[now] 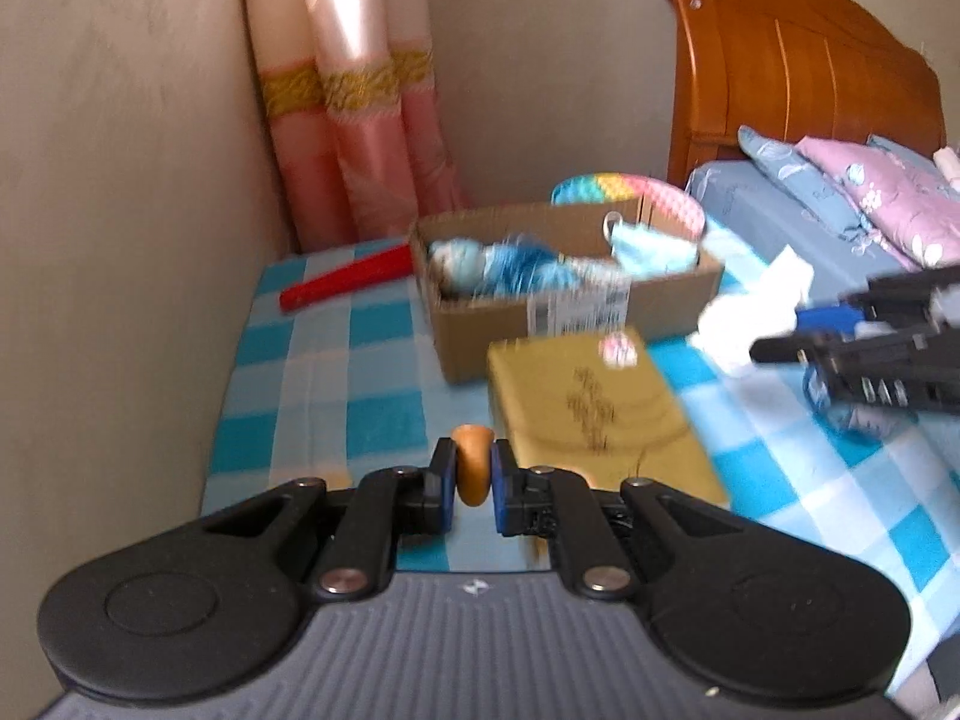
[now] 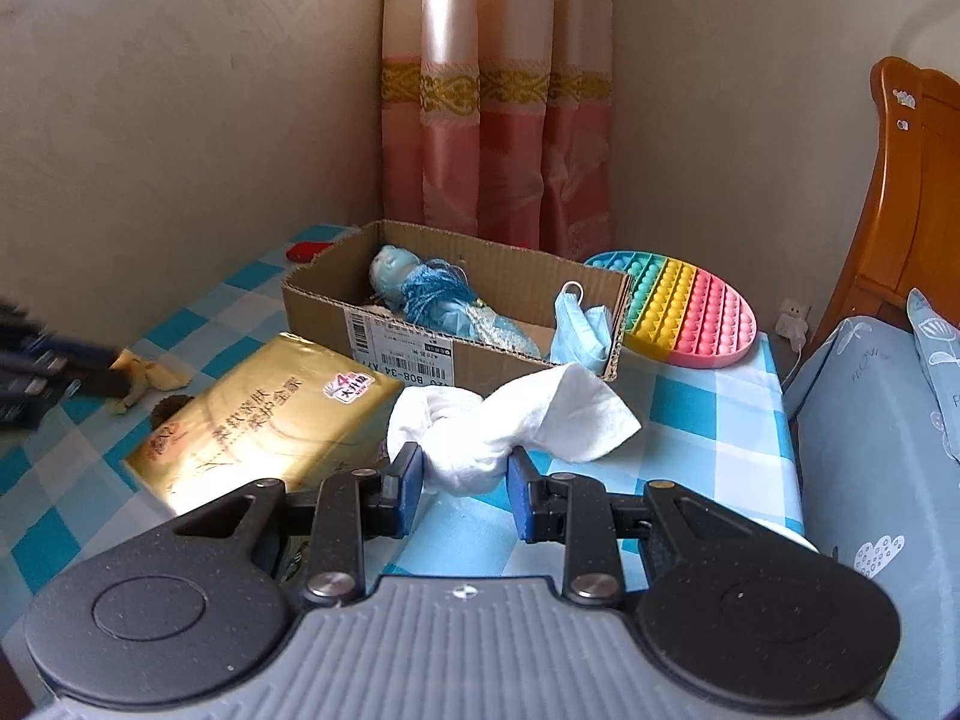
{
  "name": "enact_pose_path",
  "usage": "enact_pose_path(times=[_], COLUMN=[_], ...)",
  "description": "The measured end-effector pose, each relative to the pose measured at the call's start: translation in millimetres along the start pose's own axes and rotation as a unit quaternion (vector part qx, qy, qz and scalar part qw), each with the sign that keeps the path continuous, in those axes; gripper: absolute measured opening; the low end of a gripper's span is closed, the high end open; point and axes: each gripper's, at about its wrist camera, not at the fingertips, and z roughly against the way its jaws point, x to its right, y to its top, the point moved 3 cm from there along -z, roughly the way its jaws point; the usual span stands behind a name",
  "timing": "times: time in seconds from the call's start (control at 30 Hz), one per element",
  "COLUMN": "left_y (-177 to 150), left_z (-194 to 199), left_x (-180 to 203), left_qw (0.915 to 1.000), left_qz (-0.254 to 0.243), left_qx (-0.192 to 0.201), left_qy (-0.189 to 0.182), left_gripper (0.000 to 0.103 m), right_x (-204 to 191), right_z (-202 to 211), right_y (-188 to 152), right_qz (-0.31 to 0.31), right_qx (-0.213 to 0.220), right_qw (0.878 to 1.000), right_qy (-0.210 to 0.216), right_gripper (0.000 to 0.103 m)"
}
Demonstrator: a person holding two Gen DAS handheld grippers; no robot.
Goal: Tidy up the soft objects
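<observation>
Both grippers share black linkage arms with silver rivets, blue-padded fingers (image 2: 410,483), ribbed grey bodies bearing small white logos

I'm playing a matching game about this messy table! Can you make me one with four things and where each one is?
Things:
1. white cloth
2. blue doll
3. rainbow pop toy
4. gold tissue pack

Places:
A. lying inside the cardboard box
B. between the right gripper fingers
C. flat on the checkered cloth, in front of the box
D. behind the box, on the curtain side

Pairs: 1-B, 2-A, 3-D, 4-C
</observation>
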Motion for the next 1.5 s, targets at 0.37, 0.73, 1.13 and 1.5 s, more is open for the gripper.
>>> enact_pose_path(times=[0.37,0.73,1.13,1.5], left_y=[79,98,46,-26], left_z=[-45,-94,-18,19], left_x=[23,26,-10,-24], left_qw=[0.9975,0.9975,0.9987,0.9975], left_qz=[-0.061,-0.068,-0.009,0.062], left_qx=[0.035,0.022,0.048,0.015], left_qy=[-0.01,0.0,0.015,0.03], left_gripper=[0.01,0.078,0.101,0.101], right_x=[12,20,11,-5], right_z=[21,23,21,-9], right_y=[-2,-1,17,69], right_qz=[0.0,-0.007,0.004,-0.001], right_qx=[0.013,0.016,0.023,0.024], right_qw=[1.0,1.0,1.0,0.999], right_qy=[-0.005,-0.012,-0.01,0.031], right_gripper=[0.034,0.034,0.035,0.035])
